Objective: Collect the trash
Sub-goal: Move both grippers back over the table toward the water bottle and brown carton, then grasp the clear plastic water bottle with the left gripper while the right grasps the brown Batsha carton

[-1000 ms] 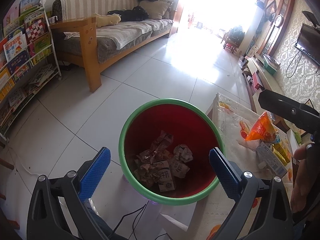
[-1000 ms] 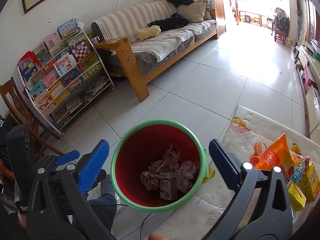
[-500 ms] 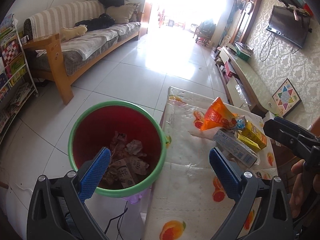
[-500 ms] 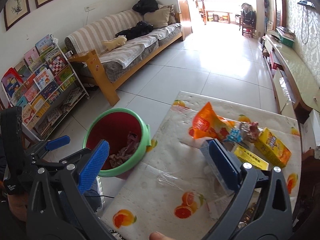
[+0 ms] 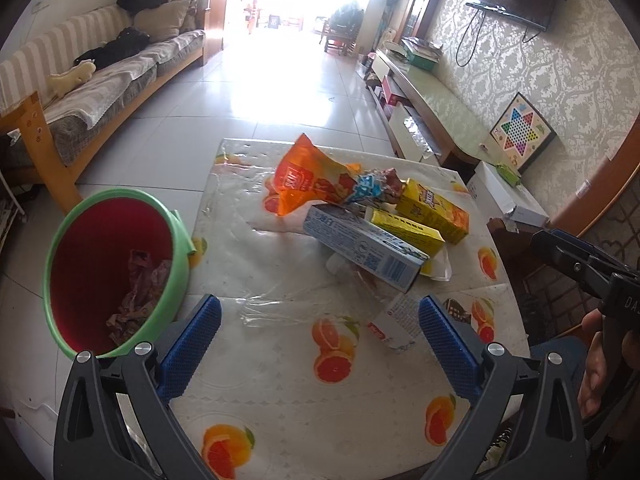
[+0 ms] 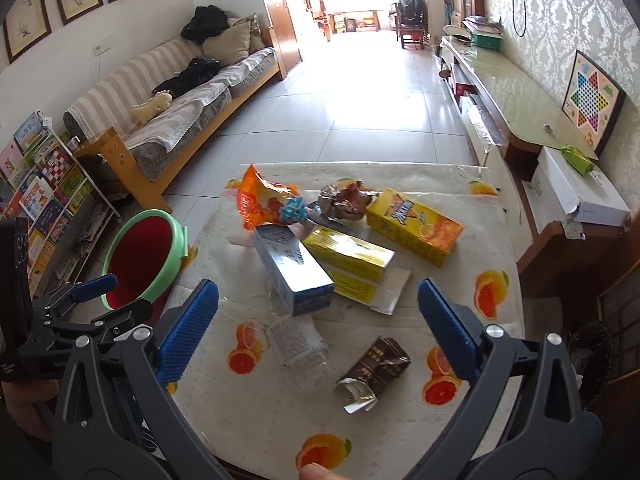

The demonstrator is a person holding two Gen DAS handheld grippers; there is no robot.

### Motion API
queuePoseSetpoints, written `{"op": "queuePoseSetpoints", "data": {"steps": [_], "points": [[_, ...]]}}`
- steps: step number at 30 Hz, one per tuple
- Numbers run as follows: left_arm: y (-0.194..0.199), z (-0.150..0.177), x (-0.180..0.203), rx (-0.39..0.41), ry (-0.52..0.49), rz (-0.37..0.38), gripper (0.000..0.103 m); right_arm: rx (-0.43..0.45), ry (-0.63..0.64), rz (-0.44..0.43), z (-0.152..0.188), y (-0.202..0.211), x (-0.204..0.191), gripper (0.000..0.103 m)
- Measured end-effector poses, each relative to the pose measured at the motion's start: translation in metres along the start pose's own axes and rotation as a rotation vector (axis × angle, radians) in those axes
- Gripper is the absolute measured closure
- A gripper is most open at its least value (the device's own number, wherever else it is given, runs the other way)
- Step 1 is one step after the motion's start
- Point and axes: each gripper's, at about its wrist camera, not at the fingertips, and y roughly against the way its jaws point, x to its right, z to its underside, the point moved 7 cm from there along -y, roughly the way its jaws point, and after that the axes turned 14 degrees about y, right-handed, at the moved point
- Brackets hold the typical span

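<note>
A green bin with a red inside (image 5: 116, 272) (image 6: 144, 256) stands at the table's left edge and holds crumpled wrappers. On the table lies a pile of trash: an orange snack bag (image 5: 308, 178) (image 6: 262, 200), a blue-white box (image 5: 362, 254) (image 6: 294, 268), yellow boxes (image 5: 434, 210) (image 6: 414, 226), a clear plastic bottle (image 6: 298, 344) and a brown carton (image 6: 374, 372). My left gripper (image 5: 320, 344) is open and empty above the table's near side. My right gripper (image 6: 318, 328) is open and empty over the bottle.
The table (image 5: 304, 412) has a fruit-print cover. A sofa (image 6: 188, 96) and a bookshelf (image 6: 40, 200) stand to the left, a low TV cabinet (image 6: 516, 92) to the right. Tiled floor stretches beyond the table.
Both grippers have swung right, from above the bin to above the table's trash pile. Both stay open and empty.
</note>
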Motion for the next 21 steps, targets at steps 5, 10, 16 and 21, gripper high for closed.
{"op": "queuePoseSetpoints", "data": {"steps": [5,10,16,21], "points": [[-0.032,0.024,0.030,-0.082,-0.006,0.037,0.008,-0.036,-0.040,0.028,0.030,0.004,0.030,0.005],[-0.066,0.042,0.048,-0.159,0.030,0.046,0.008,-0.063,-0.068,0.042,0.051,0.005,0.049,0.005],[-0.102,0.051,0.062,-0.237,0.058,0.019,0.008,-0.095,-0.109,0.035,0.070,-0.007,0.061,0.005],[-0.133,0.052,0.058,-0.281,0.117,-0.027,0.008,-0.130,-0.147,0.015,0.090,-0.018,0.065,0.005]]}}
